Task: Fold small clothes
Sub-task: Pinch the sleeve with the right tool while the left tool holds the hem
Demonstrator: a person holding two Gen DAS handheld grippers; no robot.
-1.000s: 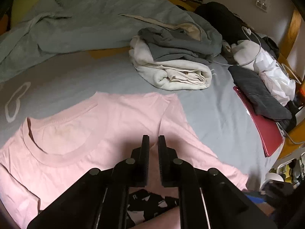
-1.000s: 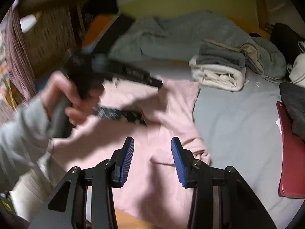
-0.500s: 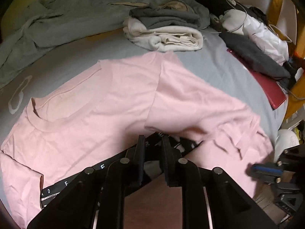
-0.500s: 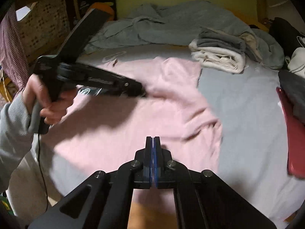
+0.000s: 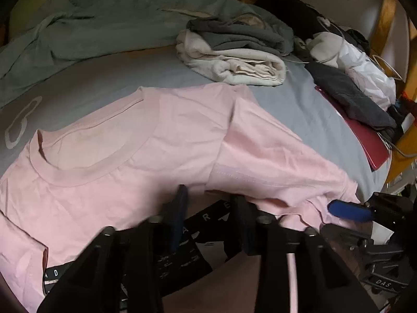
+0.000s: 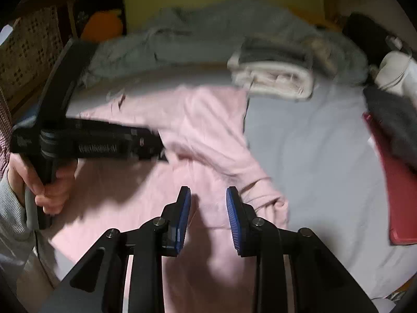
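Two views, left wrist: left gripper [image 5: 209, 203] fingers apart and opening over the black printed band at the folded edge of the pink T-shirt [image 5: 109, 156], shirt spread on the grey bed [image 5: 104, 78], right wrist: right gripper [image 6: 208, 203] fingers opening, empty, above the shirt's bunched sleeve.

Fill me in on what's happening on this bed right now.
A person is folding a pink T-shirt spread on the grey sheet, working a handheld claw in each hand. The left claw sits at the fold where the shirt's side has been turned over, its jaws opening. The right claw hovers over the shirt's lower part, jaws also opening with nothing pinched. A stack of folded clothes sits further back.
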